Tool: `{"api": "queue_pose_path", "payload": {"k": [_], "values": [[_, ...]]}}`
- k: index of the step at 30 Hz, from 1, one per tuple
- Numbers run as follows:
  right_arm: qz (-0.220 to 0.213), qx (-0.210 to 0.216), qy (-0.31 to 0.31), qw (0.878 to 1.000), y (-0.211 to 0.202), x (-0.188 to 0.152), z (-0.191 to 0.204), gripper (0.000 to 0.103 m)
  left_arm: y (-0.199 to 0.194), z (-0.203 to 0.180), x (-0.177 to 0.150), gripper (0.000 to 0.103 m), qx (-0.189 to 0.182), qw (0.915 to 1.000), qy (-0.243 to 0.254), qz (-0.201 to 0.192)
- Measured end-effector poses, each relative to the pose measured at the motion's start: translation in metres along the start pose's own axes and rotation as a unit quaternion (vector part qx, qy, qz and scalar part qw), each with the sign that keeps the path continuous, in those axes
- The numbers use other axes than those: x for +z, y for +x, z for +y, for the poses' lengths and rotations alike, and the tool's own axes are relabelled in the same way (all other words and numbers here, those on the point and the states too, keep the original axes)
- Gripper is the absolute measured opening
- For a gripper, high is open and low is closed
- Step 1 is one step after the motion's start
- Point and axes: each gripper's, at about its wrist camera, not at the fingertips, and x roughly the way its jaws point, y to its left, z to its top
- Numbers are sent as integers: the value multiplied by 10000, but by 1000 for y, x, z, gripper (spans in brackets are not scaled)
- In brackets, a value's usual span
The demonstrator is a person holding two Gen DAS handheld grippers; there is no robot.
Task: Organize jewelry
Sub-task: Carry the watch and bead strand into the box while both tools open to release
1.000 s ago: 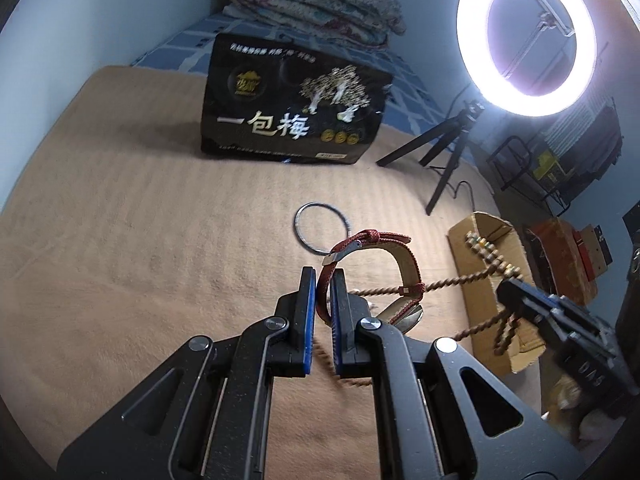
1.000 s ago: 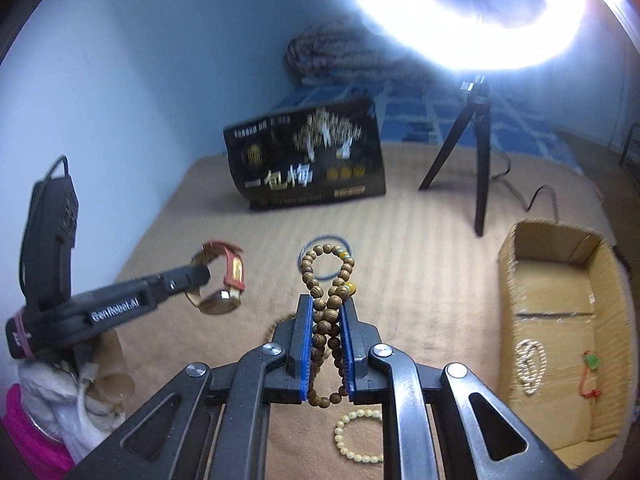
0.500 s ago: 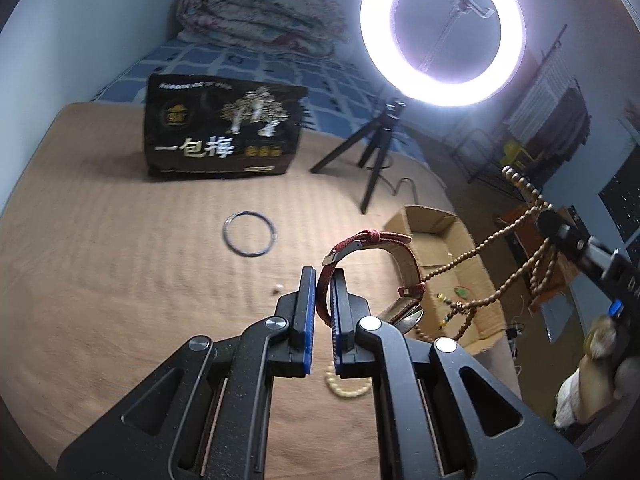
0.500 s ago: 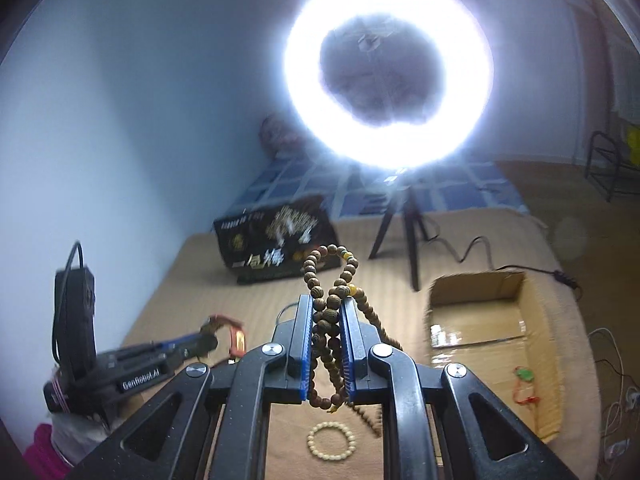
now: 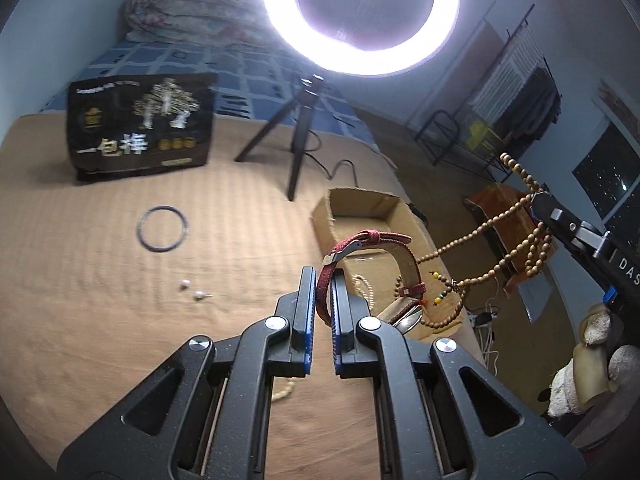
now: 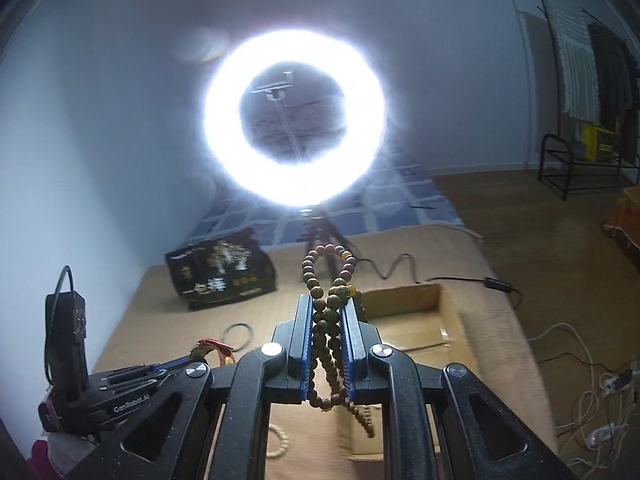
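My left gripper [image 5: 323, 280] is shut on the strap of a red watch [image 5: 374, 240] and holds it in the air by the near side of the open cardboard box [image 5: 332, 216]. My right gripper [image 6: 327, 308] is shut on a long brown bead necklace [image 6: 326, 280], lifted high; its loops hang over the box [image 6: 404, 296]. In the left wrist view the necklace [image 5: 484, 232] hangs from the right gripper [image 5: 538, 200] at the right. In the right wrist view the left gripper [image 6: 192, 358] with the watch [image 6: 212, 350] is low at left.
A dark bangle [image 5: 162, 228] and two pearl earrings [image 5: 192, 290] lie on the tan bed cover. A black printed bag [image 5: 140, 128] stands at the back. A ring light [image 5: 360, 12] on a tripod [image 5: 298, 136] stands behind the box. A cream bead bracelet [image 6: 278, 444] lies below my right gripper.
Both grippers have risen and moved right towards the box, each still holding its piece. The necklace has lifted off the bed cover and now hangs over the box.
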Motion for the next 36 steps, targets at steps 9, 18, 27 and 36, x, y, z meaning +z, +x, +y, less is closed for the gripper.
{"api": "queue_pose_path", "payload": {"k": [9,18,27,36], "values": [[329,-360,166,9987,15,-13,-53,11,48,-34,-3,5,-136,9996,31,239],[806,-605,267,9946,46,-33,-83,11,96,-57,-10,5,-86,9987,103,491],[1227,-757,297,9891,71,-51,-98,12,130,-68,-17,5,-50,9974,118,708],[1274,-959,295,9868,70,-54,-104,56,145,-66,-21,15,-17,9961,144,865]]}}
